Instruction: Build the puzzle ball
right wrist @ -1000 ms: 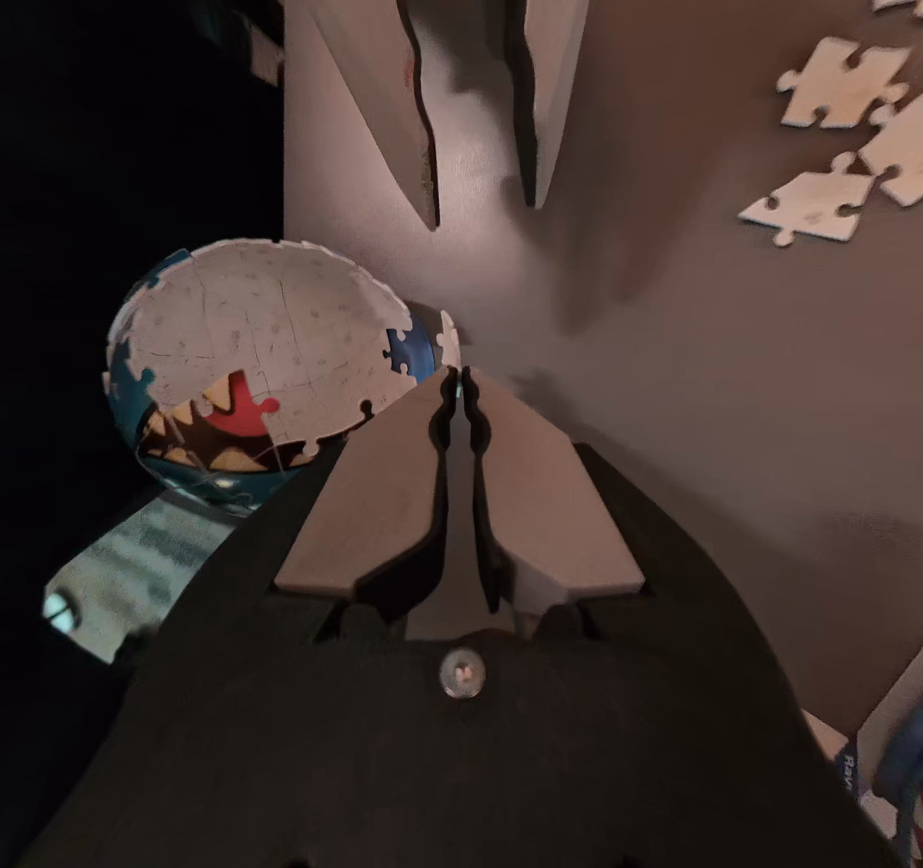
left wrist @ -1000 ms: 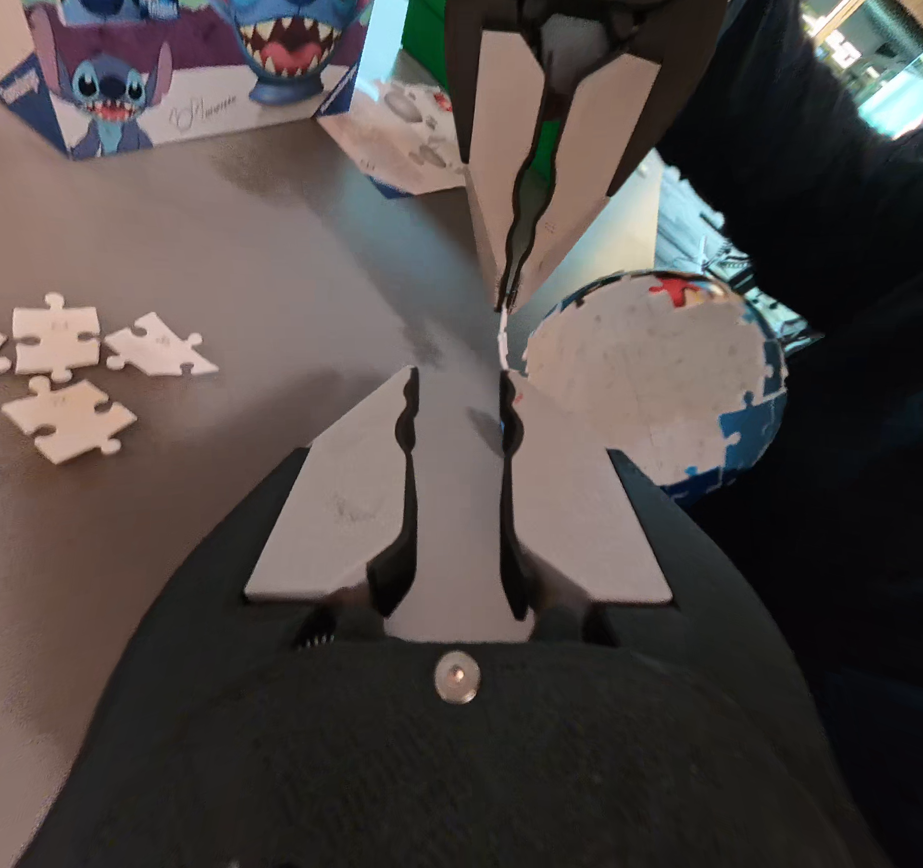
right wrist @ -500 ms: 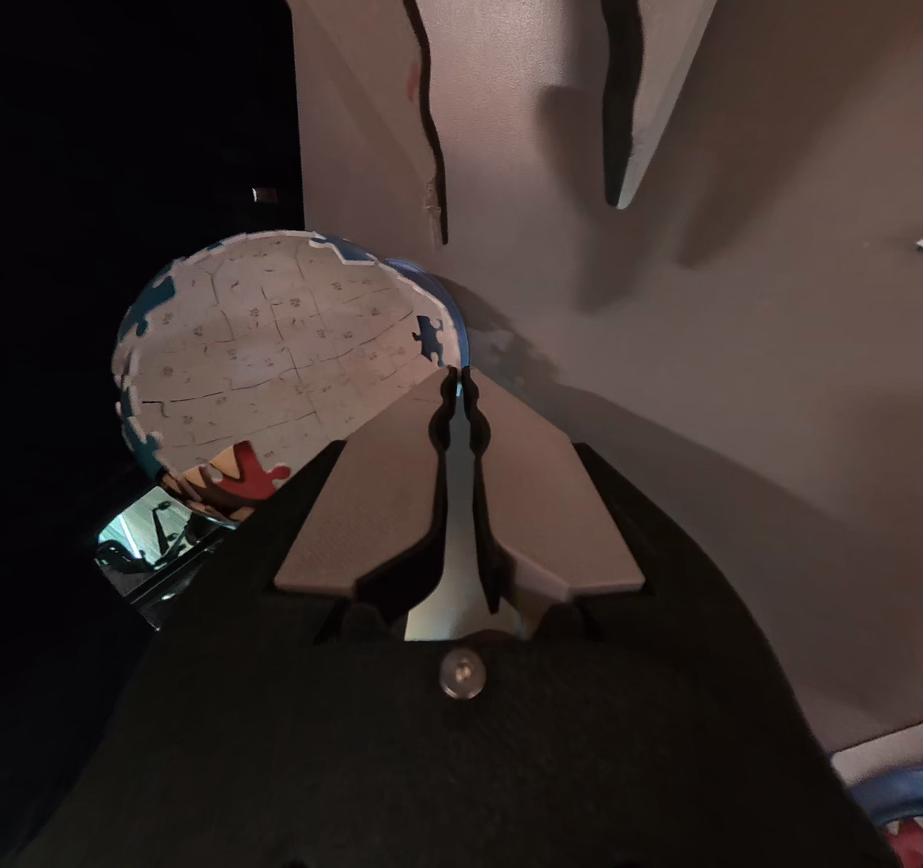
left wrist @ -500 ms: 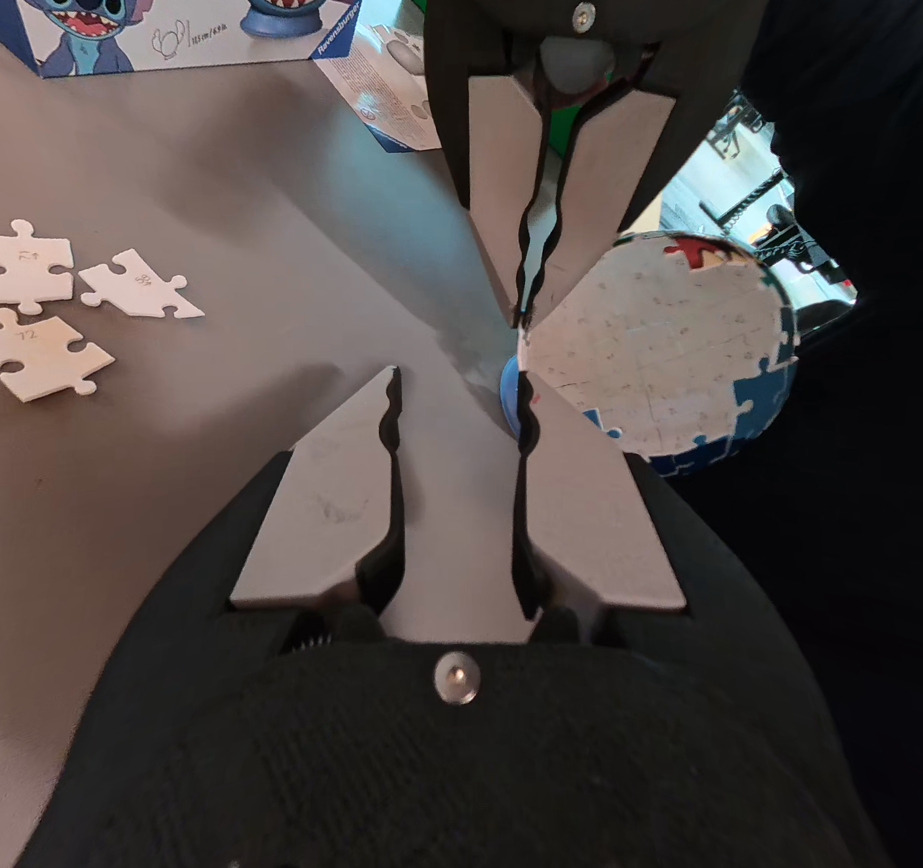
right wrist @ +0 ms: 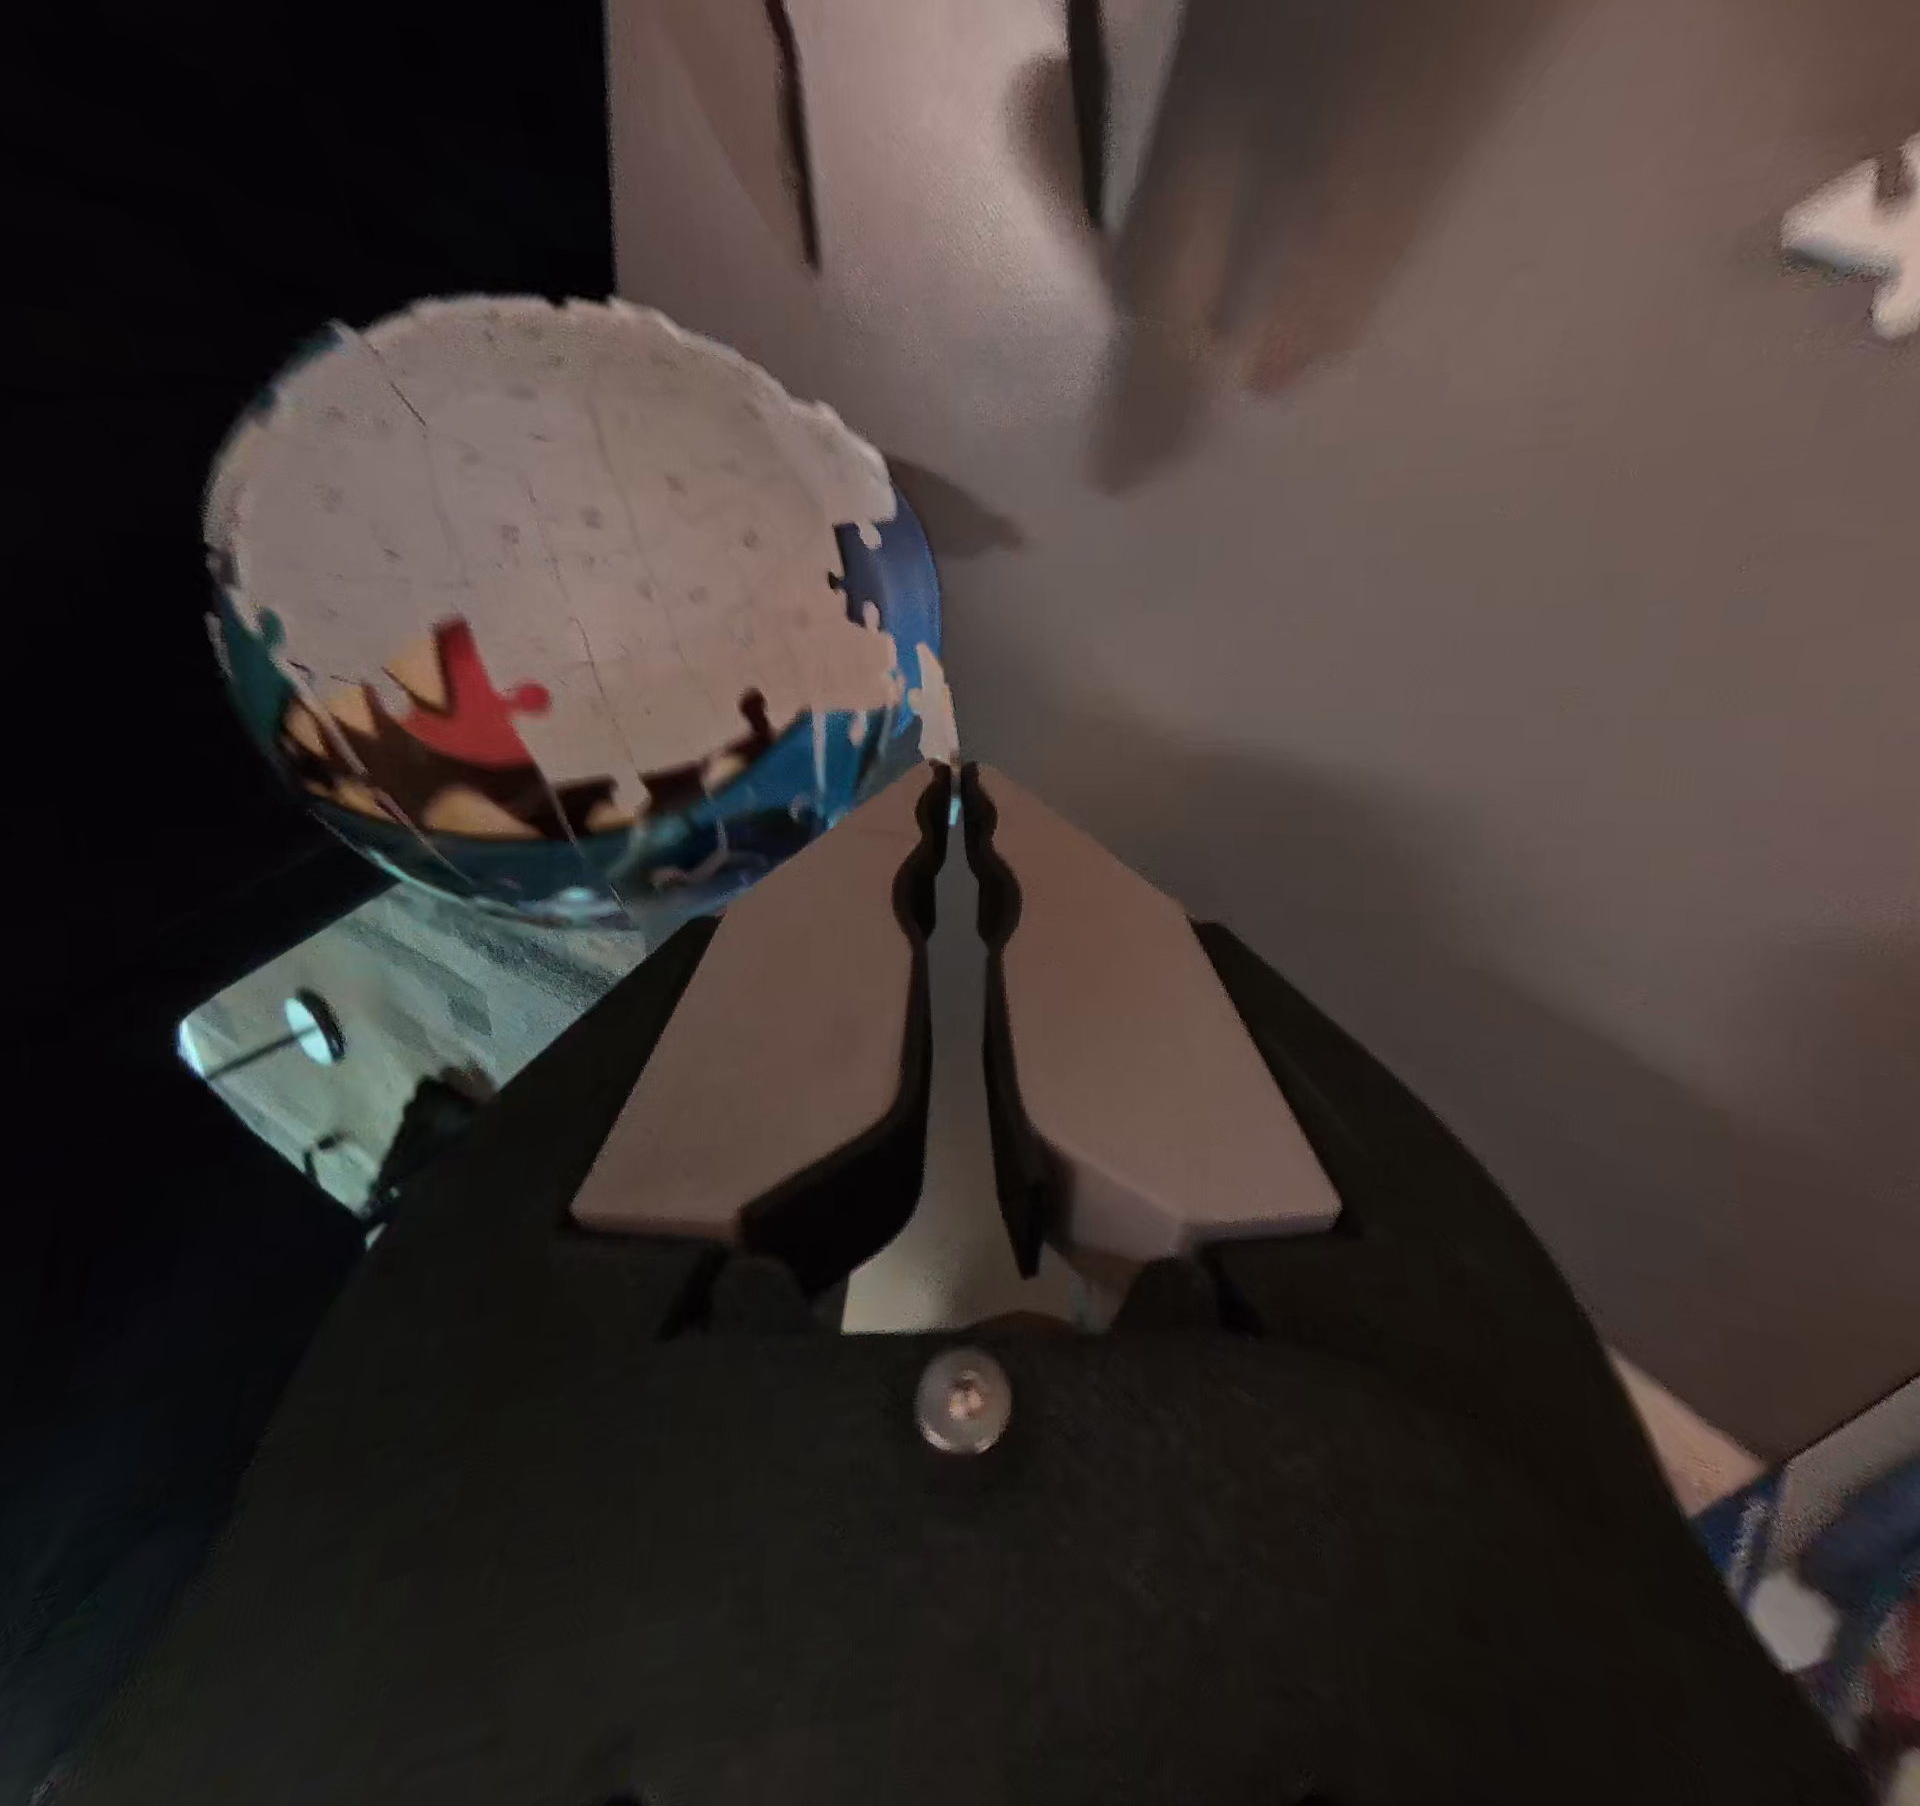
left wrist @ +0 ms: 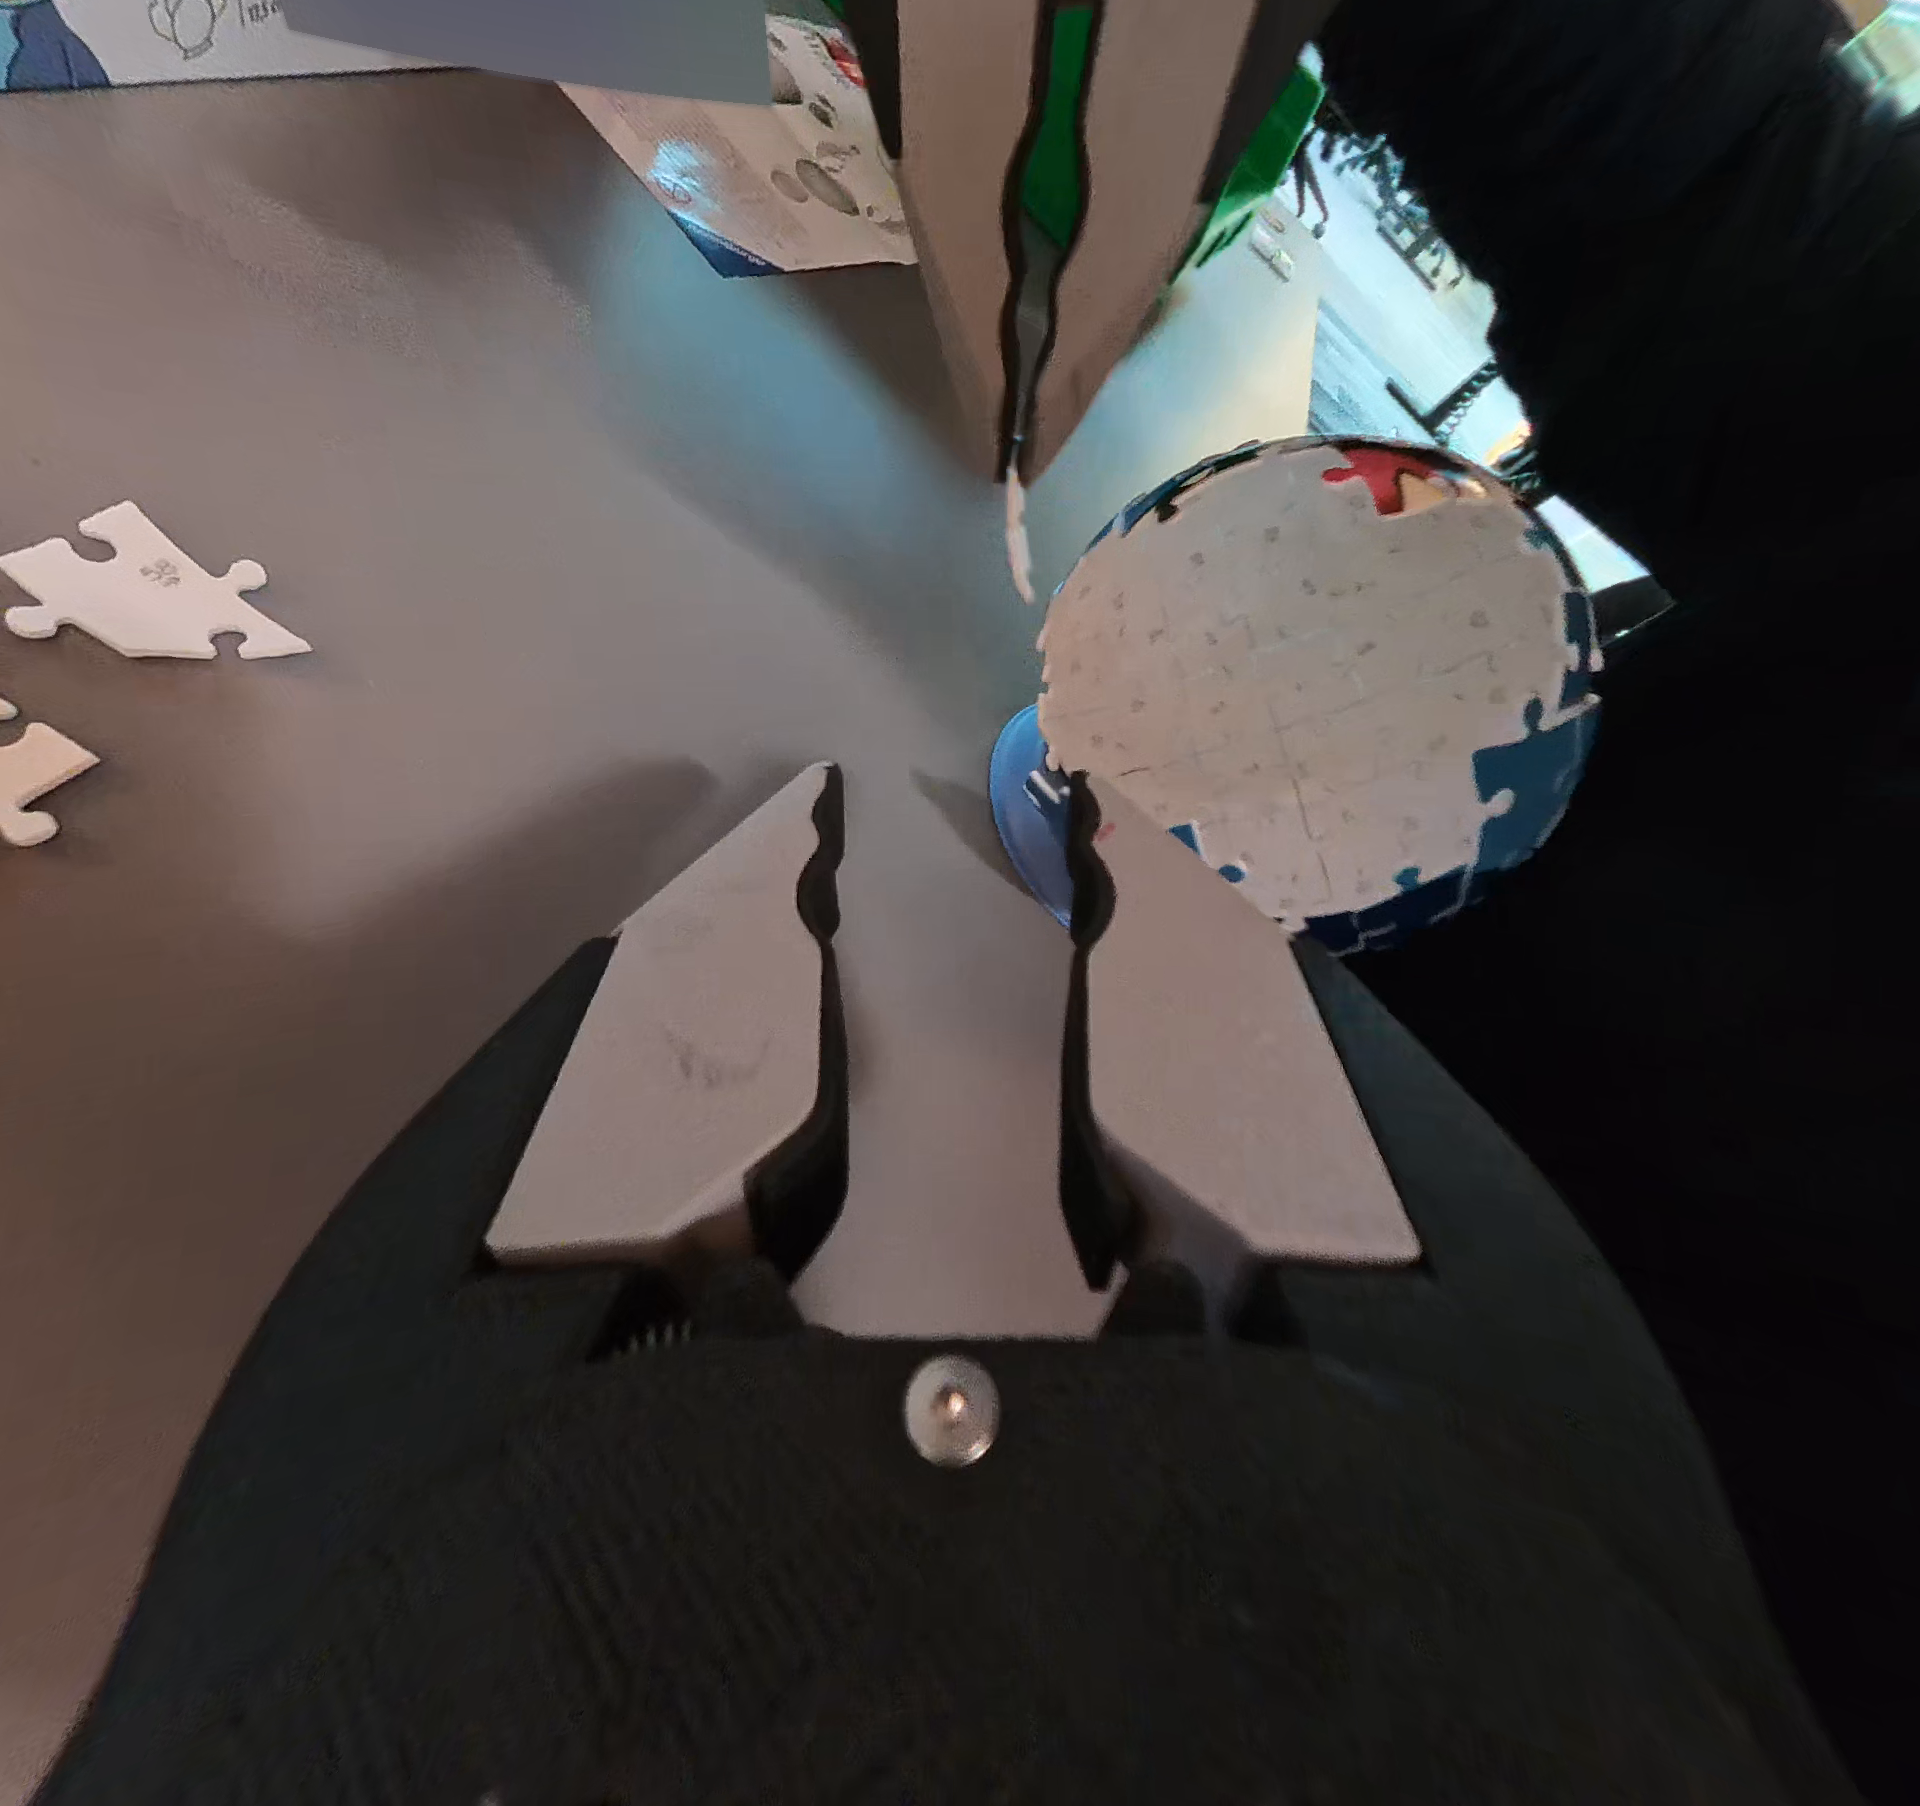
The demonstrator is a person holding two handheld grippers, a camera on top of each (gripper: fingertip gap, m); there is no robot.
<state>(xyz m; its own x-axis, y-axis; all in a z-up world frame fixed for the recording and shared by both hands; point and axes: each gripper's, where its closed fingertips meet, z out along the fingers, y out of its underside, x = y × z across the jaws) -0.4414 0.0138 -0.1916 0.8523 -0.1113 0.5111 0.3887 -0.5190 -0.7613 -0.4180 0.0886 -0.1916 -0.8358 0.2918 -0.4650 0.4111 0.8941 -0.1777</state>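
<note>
The puzzle ball is a half-built shell with a white inside and a blue outside. It sits on a blue stand at the table's edge, and it also shows in the right wrist view. My right gripper is shut on a white puzzle piece, held edge-on at the shell's rim. In the left wrist view it comes down from above with the piece just left of the rim. My left gripper is open and empty. Its right fingertip lies by the stand and the shell's lower rim.
Loose white puzzle pieces lie on the grey table to the left. One piece shows blurred in the right wrist view. The puzzle box and a leaflet stand at the back. A dark sleeve is beside the ball.
My left gripper opened wider and moved up to the ball's stand. My right gripper, still shut on the piece, shifted slightly along the shell's rim.
</note>
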